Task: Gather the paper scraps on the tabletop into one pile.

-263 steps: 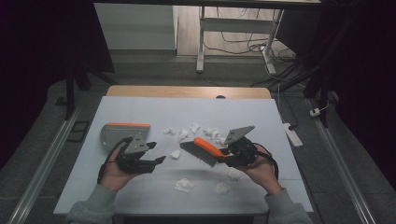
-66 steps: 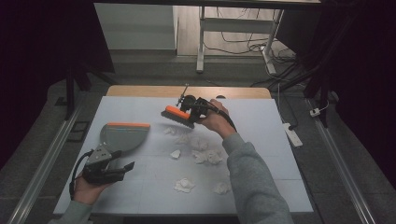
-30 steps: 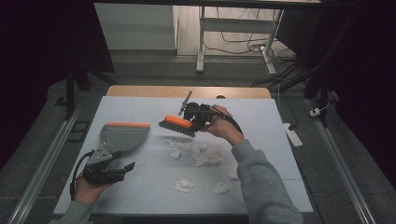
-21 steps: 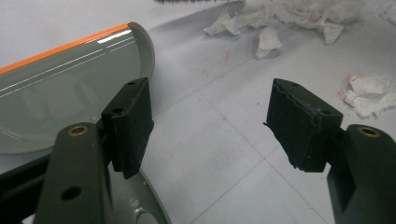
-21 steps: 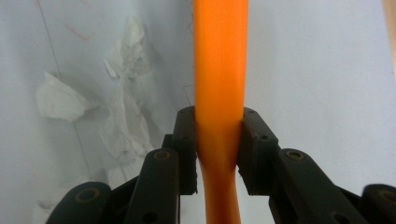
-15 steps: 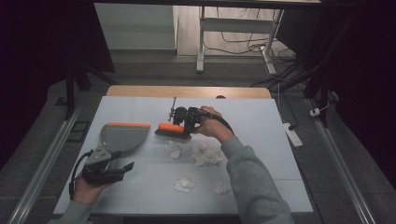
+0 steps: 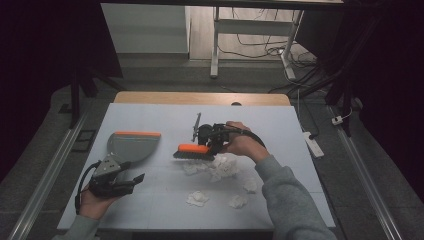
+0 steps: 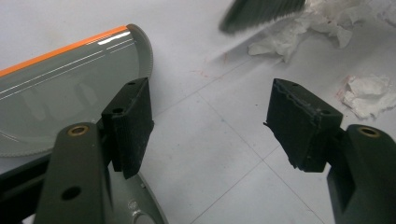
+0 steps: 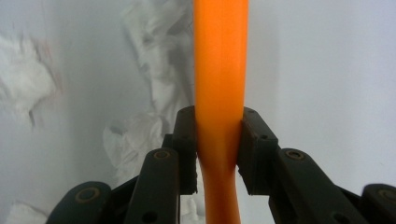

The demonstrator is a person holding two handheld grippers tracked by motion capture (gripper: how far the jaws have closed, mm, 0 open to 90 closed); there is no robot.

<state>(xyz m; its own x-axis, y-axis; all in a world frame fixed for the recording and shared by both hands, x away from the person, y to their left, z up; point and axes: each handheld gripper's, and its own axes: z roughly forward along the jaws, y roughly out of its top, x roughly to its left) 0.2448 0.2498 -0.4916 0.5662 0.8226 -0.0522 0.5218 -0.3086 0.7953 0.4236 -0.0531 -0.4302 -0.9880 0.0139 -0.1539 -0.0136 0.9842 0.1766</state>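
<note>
Since half a second ago your right hand-held gripper [image 7: 209, 142] has carried the brush [image 7: 193, 150] slightly down and left, closer to the paper scraps; your left hand-held gripper [image 7: 131, 179] has stayed at the lower left of the frame.

High view: you hold the brush near the middle of the bench [image 7: 150, 115], its orange back up and dark bristles down, at the left edge of the main heap of crumpled paper [image 7: 220, 166]. Two more scraps [image 7: 198, 198] lie nearer the bottom of the frame, well apart from the brush. The grey dustpan [image 7: 131, 146] with its orange lip sits left of centre, and your left hand-held gripper rests just below it.

Left gripper view: your left hand-held gripper [image 8: 210, 126] has its jaws wide apart with nothing between them, over bare bench. The dustpan [image 8: 60, 93] fills the upper left, its handle running under the left jaw. The blurred bristles of the brush [image 8: 261, 11] show at the top edge, beside crumpled paper [image 8: 308, 25] at the upper right.

Right gripper view: your right hand-held gripper [image 9: 219, 149] is clamped on the orange brush handle [image 9: 220, 70], both pads pressed against its sides. Crumpled paper [image 9: 154, 51] lies to the left of the handle.
</note>
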